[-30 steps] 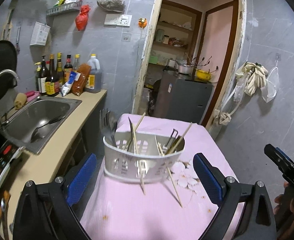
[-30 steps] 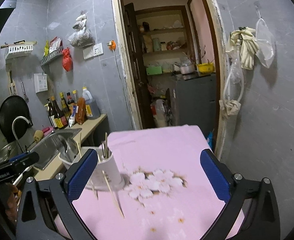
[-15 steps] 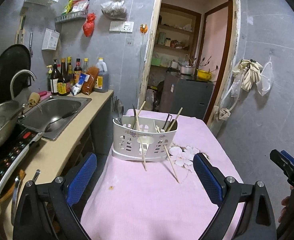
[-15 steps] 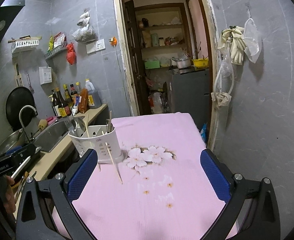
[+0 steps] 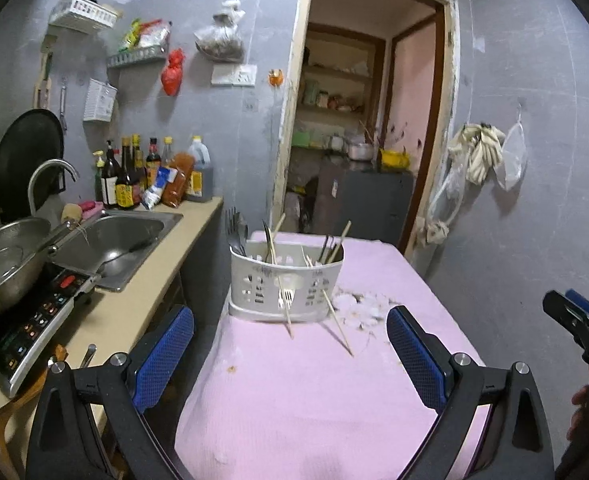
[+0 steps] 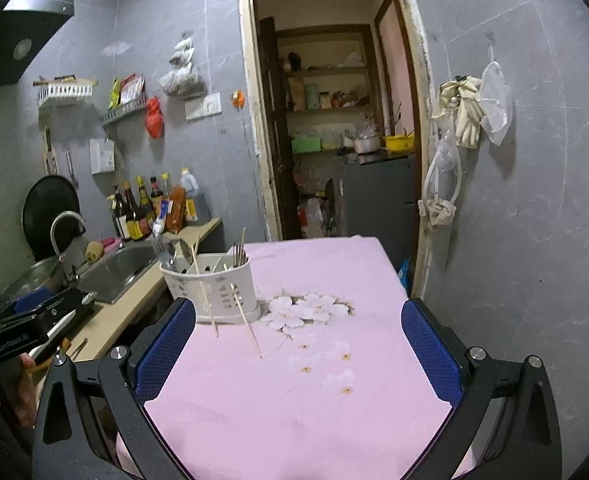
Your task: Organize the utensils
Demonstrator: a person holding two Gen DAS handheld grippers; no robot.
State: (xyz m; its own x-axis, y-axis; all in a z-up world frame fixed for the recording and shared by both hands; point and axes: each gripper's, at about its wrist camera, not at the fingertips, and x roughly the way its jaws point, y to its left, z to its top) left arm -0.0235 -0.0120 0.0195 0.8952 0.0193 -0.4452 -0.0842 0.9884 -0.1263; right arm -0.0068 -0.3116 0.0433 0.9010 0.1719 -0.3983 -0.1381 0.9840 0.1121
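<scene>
A white slotted utensil holder (image 5: 284, 286) (image 6: 210, 288) stands on the pink tablecloth (image 5: 314, 380) (image 6: 314, 360), near the table's left edge. Dark spoons, forks and chopsticks stick up out of it. Two wooden chopsticks (image 5: 336, 320) (image 6: 246, 326) poke out through its front slots and slant down onto the cloth. My left gripper (image 5: 290, 354) is open, well back from the holder, nothing between its blue pads. My right gripper (image 6: 298, 354) is open too, further right and back, with nothing in it.
A counter (image 5: 134, 300) runs along the left with a steel sink (image 5: 114, 240), a pot on an induction cooker (image 5: 26, 320) and sauce bottles (image 5: 134, 180). A grey tiled wall (image 6: 534, 200) bounds the table's right side. A doorway (image 6: 334, 140) opens beyond it.
Both grippers have drawn back from the utensil holder, which now looks smaller and farther off. More of the pink cloth and the counter with the cooker shows. Both stayed open.
</scene>
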